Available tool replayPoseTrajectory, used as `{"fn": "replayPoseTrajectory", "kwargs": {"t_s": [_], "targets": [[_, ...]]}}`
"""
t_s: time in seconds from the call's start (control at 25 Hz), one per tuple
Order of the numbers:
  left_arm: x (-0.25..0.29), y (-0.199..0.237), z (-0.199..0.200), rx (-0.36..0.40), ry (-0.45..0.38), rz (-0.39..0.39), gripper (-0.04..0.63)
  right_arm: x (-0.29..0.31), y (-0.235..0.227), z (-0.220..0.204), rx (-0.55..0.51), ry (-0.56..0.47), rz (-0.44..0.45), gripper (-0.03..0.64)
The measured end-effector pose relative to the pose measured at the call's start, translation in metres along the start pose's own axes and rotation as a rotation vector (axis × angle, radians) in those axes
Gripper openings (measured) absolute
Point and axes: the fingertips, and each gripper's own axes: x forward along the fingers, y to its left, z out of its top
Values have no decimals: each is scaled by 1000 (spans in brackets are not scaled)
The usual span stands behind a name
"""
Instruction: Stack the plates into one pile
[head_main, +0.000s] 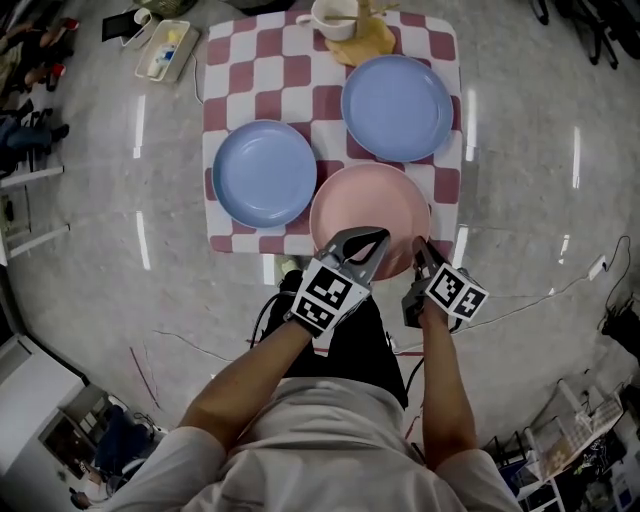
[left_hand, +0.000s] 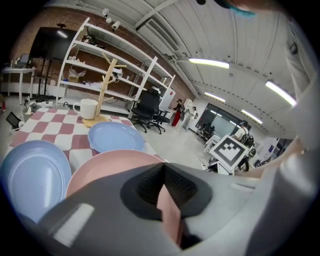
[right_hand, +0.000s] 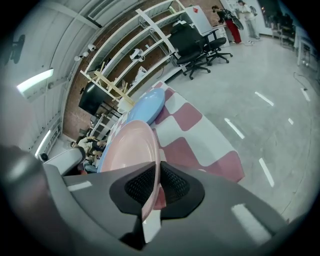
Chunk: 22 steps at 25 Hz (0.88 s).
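Currently gripped: your left claw (head_main: 360, 245) and right claw (head_main: 421, 252) are both clenched on the near rim of the pink plate (head_main: 368, 212); it sits low centre in the head view, at the bench (head_main: 260, 75) edge
Targets: left blue plate (head_main: 264, 172) at centre left; far blue plate (head_main: 397, 107) at upper right; both flat on the checked cloth
Doing it well: a level lift looks best; raise both claws together; keep the far rim from dipping; lower it centred on a blue plate
Views: only the head view shows both claws side by side; each gripper view shows the pink rim pinched between its jaws; the left gripper view adds a mug (left_hand: 89, 108) at upper left
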Motion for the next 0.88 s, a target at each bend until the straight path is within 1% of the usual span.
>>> {"fn": "replayPoseTrajectory", "kwargs": {"t_s": [0.2, 0.36, 0.52, 0.68, 0.88], "targets": [[-22, 5, 10, 6, -33, 15, 6, -4, 31, 4, -8, -15, 25, 28], [-42, 18, 12, 8, -44, 44, 6, 0, 60, 4, -14, -10, 49, 28], [-67, 34, 27, -2, -93, 78, 6, 10, 93, 1, -31, 7, 71, 28], [-92, 56, 22, -8, -99, 127, 6, 25, 127, -5, -46, 22, 89, 29], [-118, 81, 27, -31, -138, 168, 6, 48, 166, -11, -54, 44, 112, 29]]}}
